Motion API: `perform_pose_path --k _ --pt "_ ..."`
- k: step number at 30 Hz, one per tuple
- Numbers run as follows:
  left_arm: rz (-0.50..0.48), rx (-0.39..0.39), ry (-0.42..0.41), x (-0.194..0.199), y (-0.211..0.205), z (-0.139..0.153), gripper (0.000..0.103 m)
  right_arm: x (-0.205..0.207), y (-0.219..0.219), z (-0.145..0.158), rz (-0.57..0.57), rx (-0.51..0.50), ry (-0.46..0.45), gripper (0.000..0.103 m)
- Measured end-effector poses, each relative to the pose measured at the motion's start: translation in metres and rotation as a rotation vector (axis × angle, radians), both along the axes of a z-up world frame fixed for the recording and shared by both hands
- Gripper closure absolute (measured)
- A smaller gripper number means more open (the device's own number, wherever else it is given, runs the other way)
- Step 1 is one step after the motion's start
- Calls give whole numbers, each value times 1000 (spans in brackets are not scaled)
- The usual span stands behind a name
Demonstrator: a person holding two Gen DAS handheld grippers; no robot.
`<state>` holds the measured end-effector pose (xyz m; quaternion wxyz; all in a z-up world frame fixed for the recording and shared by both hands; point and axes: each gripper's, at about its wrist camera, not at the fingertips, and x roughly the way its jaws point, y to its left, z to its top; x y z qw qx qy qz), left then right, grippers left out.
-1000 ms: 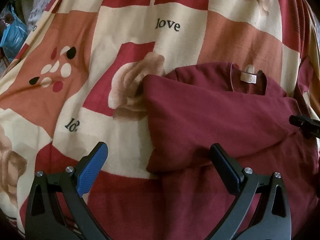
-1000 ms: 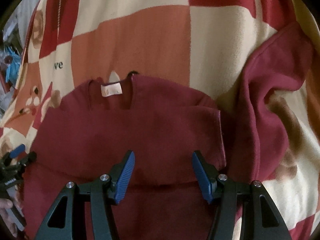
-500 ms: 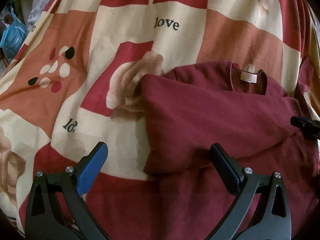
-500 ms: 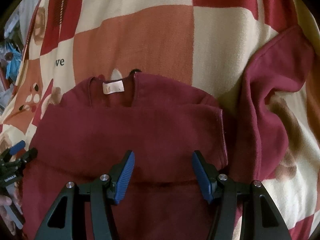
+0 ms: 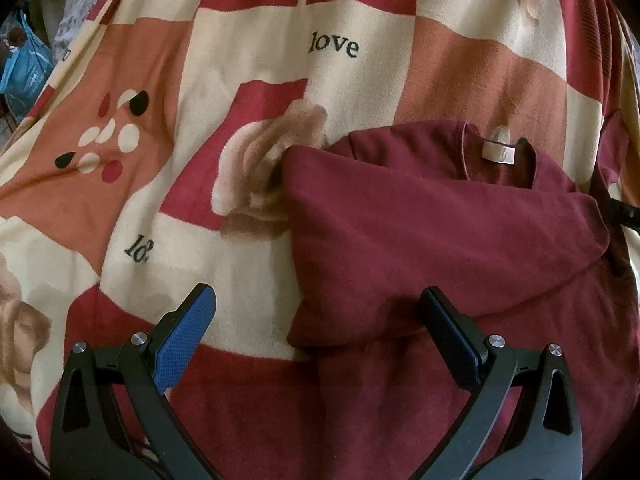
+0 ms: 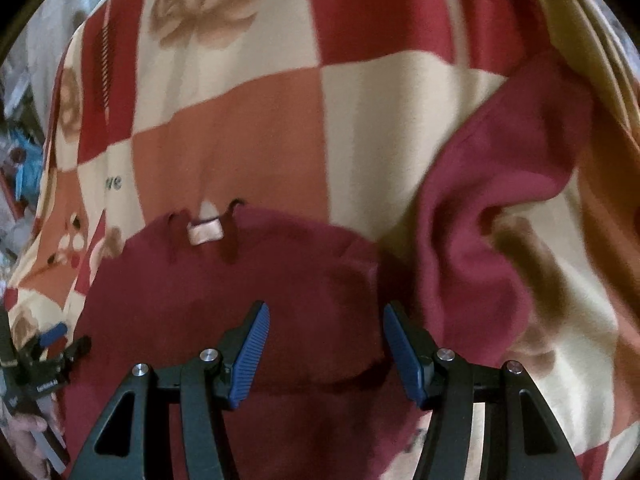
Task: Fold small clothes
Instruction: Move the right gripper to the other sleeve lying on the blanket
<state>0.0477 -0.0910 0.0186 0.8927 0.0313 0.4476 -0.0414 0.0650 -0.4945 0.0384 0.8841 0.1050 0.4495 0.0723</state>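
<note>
Loose sleeve lies right of the shirt's label, nearest the right gripper.

The shirt (image 6: 224, 304) lies on the blanket (image 6: 248, 128), one sleeve folded across below the label (image 6: 205, 233); the other sleeve (image 6: 480, 216) trails out rightward, long axis running away. Right gripper (image 6: 325, 350) and left gripper (image 5: 316, 336) hang spread, holding nothing.

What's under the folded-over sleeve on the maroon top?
The maroon top's own body lies under the folded sleeve, on the patterned blanket. Anything between those layers is hidden.

Left claw (image 5: 316, 326) & right claw (image 6: 325, 354) seemingly both open, empty.
</note>
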Motion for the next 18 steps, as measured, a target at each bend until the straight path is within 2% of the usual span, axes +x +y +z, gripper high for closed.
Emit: perform_pose_path --k 10,15,18 --pt "11 -13 -7 -1 1 3 1 -1 -19 2 -61 7 -10 46" --pt "13 -24 -9 -2 2 5 1 25 -49 16 -174 -2 -54 46" --pt "7 -21 -4 -1 2 4 1 48 -63 16 -197 5 -56 46"
